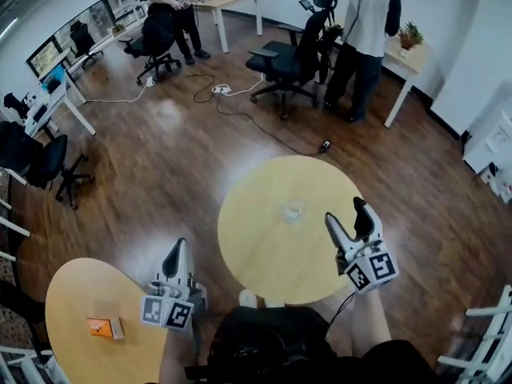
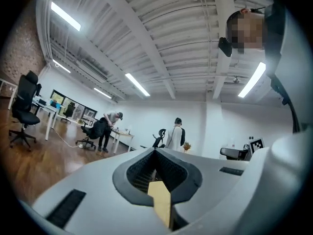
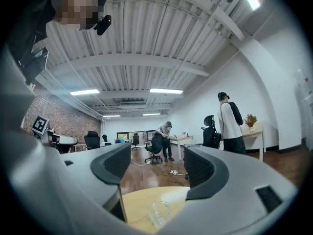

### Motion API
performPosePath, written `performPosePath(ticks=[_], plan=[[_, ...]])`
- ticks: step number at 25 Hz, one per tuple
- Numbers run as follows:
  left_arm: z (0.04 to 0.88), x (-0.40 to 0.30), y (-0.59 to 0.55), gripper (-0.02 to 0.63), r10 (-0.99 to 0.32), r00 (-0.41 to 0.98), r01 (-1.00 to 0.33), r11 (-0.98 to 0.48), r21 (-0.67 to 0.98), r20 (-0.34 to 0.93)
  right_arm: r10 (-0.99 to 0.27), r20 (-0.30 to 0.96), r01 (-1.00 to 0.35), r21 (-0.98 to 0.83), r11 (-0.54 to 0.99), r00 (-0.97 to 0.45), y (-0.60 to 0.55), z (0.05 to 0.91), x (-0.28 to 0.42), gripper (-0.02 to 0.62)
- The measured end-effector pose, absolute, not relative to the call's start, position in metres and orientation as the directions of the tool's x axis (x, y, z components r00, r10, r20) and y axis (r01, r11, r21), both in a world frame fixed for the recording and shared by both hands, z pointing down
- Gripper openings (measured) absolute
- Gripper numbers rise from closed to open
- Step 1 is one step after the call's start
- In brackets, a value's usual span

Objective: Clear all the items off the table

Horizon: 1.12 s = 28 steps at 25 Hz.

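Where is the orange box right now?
In the head view, the orange box lies on the round table at the lower left, just left of the left gripper and apart from it.

A cup (image 1: 292,210) sits midway on the round table (image 1: 256,246). To its near left, a second round table (image 1: 80,302) holds a box (image 1: 105,327). An office chair (image 1: 288,62) and a standing person (image 1: 370,38) are far behind.

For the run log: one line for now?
left hand-held gripper shut | right hand-held gripper open, empty | clear item on round table
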<state>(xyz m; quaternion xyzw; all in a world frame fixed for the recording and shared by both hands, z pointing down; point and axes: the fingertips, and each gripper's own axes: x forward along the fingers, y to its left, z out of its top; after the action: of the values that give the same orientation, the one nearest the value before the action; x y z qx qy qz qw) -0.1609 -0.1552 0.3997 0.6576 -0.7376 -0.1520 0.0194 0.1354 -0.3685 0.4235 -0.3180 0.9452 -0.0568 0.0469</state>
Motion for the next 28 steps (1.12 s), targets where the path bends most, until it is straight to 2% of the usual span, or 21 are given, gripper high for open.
performPosePath(ticks=[4,5,7,9,11,20,21,22,28], plan=[[0.404,-0.157,-0.175,0.002,-0.986,-0.032,-0.967,-0.01,0.253,-0.161,-0.649,-0.014,-0.646,-0.09,0.758,-0.76,-0.352,0.423,0.143,0.353],[0.403,-0.158,-0.177,0.002,-0.987,-0.016,-0.968,-0.026,0.25,-0.162,-0.654,-0.007,-0.651,-0.077,0.755,-0.757,-0.347,0.422,0.141,0.394],[0.403,-0.164,-0.183,0.002,-0.986,0.007,-0.968,-0.048,0.245,-0.165,-0.656,0.002,-0.655,-0.059,0.753,-0.754,-0.344,0.424,0.137,0.397],[0.405,-0.17,-0.19,0.002,-0.986,0.025,-0.966,-0.067,0.249,-0.166,-0.658,0.016,-0.657,-0.056,0.752,-0.753,-0.345,0.427,0.131,0.442],[0.41,-0.174,-0.194,0.002,-0.987,0.041,-0.964,-0.08,0.255,-0.156,-0.657,0.035,-0.658,-0.052,0.751,-0.753,-0.345,0.433,0.127,0.442],[0.461,-0.163,-0.214,0.002,-0.998,0.024,-0.97,-0.037,0.238,-0.055,-0.551,0.204,-0.574,-0.069,0.816,-0.809,-0.346,0.521,0.095,0.442],[0.471,-0.16,-0.22,0.002,-0.999,0.025,-0.971,-0.033,0.237,-0.037,-0.539,0.226,-0.567,-0.076,0.82,-0.811,-0.351,0.534,0.092,0.486],[0.482,-0.158,-0.226,0.002,-1.0,0.024,-0.97,-0.028,0.241,-0.018,-0.527,0.247,-0.56,-0.083,0.824,-0.813,-0.355,0.547,0.088,0.492],[0.531,-0.15,-0.248,0.002,-0.998,0.021,-0.959,-0.004,0.283,0.058,-0.473,0.321,-0.527,-0.102,0.844,-0.82,-0.374,0.611,0.069,0.492]])
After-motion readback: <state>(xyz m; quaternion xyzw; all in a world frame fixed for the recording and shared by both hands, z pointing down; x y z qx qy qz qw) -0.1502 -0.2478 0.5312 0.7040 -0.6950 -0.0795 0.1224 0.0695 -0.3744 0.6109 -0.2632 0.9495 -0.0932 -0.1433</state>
